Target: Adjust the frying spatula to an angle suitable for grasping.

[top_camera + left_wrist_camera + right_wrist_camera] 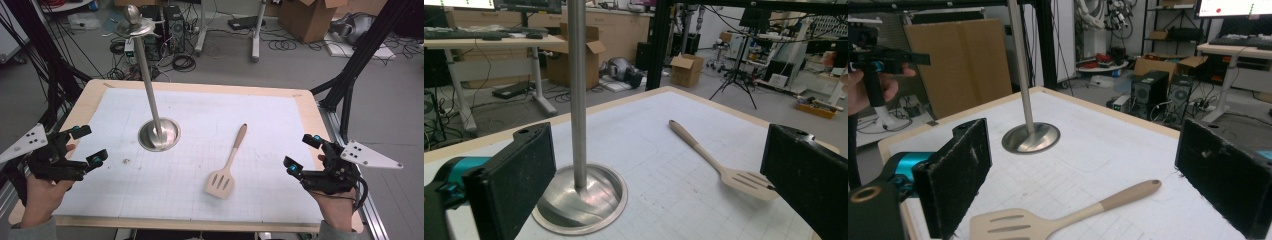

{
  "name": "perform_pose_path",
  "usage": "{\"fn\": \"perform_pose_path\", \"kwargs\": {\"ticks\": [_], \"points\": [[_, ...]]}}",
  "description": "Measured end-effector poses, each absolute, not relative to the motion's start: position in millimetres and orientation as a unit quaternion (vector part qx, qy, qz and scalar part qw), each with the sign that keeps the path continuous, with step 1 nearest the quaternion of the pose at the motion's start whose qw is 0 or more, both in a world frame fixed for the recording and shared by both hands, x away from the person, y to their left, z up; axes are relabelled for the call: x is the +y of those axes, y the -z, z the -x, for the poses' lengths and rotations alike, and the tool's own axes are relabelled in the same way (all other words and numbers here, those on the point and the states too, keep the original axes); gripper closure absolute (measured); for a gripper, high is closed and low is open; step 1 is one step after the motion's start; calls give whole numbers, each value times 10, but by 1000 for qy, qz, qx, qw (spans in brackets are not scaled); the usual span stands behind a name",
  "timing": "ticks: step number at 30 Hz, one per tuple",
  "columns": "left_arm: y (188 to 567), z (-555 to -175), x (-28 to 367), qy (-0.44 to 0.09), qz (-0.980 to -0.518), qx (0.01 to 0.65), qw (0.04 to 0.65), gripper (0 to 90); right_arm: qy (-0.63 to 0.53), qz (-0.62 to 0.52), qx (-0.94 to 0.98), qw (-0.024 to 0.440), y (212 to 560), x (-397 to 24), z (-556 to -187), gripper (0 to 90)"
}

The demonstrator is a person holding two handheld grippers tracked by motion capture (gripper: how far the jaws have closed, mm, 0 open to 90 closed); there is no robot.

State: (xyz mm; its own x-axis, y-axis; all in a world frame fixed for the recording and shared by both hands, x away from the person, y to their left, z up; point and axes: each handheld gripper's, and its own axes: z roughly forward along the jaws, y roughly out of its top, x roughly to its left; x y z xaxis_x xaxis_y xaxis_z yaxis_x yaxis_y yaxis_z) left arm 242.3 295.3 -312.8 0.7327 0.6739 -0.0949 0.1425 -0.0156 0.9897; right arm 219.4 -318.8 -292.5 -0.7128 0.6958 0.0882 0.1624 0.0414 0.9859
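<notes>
Right claw (1083, 175) gapes wide; slotted spatula (1048, 217) lies seemingly untouched between.

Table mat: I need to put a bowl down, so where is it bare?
The mat is bare right of the spatula, behind it, and along the front edge. The metal stand takes the middle left. Both grippers, left and right, flank the front corners.

Left gripper (85, 145) fingers spread, right gripper (303, 151) fingers spread, both hovering low

One spatula (226, 167), one metal stand (158, 134), two hand-held grippers, left (86, 145) and right (302, 152), one desk (310, 107).
</notes>
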Motion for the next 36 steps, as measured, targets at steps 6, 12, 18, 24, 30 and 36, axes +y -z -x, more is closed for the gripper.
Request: {"fn": "perform_pose_path", "kwargs": {"ticks": [6, 12, 18, 24, 30, 36], "points": [[3126, -2430, 2926, -212, -682, 298, 634, 18, -614, -330, 680, 225, 2929, -3195, -2217, 68], [3148, -2450, 2929, -207, -683, 302, 632, 18, -612, -358, 666, 232, 2951, -3191, -2239, 68], [3177, -2461, 2893, -201, -687, 299, 631, 18, -611, -353, 671, 229, 2968, -3134, -2263, 69], [3188, -2460, 2874, -198, -689, 300, 629, 18, -602, -354, 681, 221, 3032, -3070, -2330, 69], [3206, -2460, 2874, -197, -689, 303, 629, 18, -592, -349, 693, 216, 3094, -2987, -2428, 69], [3231, -2456, 2874, -195, -692, 306, 624, 18, -584, -343, 704, 211, 3148, -2896, -2506, 69]]}}
